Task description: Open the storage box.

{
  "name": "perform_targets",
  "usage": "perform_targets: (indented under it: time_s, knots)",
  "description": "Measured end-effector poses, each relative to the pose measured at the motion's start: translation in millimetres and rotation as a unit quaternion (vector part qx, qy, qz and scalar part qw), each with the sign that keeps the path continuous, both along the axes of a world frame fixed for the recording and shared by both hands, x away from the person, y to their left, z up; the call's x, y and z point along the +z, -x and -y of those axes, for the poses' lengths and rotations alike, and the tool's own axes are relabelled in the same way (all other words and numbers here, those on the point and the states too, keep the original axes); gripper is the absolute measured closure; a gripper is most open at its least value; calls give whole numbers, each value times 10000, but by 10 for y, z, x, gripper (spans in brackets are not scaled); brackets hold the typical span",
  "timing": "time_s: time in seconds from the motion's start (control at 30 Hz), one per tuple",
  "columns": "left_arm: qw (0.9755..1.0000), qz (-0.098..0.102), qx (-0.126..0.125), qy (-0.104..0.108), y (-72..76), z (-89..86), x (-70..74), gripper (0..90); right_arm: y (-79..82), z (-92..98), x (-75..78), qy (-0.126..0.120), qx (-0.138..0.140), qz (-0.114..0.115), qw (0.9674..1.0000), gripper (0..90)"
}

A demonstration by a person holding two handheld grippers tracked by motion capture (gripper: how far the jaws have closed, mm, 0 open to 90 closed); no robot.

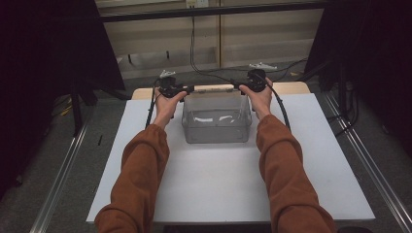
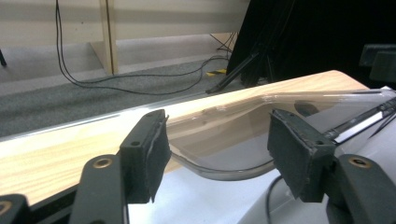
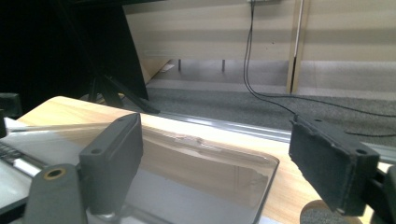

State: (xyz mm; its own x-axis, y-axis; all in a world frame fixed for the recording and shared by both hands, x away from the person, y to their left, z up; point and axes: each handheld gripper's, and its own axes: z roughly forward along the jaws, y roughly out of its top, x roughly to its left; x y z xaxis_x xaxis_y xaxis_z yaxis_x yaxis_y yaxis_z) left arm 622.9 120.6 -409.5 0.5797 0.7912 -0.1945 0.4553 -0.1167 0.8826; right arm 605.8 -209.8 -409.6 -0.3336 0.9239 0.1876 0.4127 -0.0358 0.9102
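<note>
A clear plastic bin (image 1: 216, 130) stands on the white table top (image 1: 218, 184), toward the far edge. My left gripper (image 1: 187, 89) is at the bin's far left corner, my right gripper (image 1: 240, 86) at its far right corner. In the left gripper view the bin's rounded corner rim (image 2: 224, 173) lies between the jaws of the left gripper (image 2: 222, 156), and neither pad touches it. In the right gripper view the jaws of the right gripper (image 3: 222, 161) stand wide, with the bin's corner rim (image 3: 219, 147) between them, untouched.
A wooden strip (image 1: 291, 87) runs along the table's far edge behind the bin. Black cables (image 1: 194, 58) trail over the grey floor beyond. Dark curtains and stand legs (image 1: 77, 107) flank the table. Metal rails (image 1: 369, 165) run along both sides.
</note>
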Motion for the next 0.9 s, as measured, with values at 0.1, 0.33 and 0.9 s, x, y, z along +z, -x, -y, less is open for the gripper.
perform_targets:
  time_s: [0.1,0.33,0.9]
  knots:
    - [10000,-28,-48,6,45,-25,40,289,65,6,53,87,88,94,9999,162]
    - [9998,195,-14,-61,191,-75,68,223,261,81,130,190,133,299,9993,135]
    - [9965,814,-44,204,630,-235,222,39,735,160,208,390,369,772,9956,45]
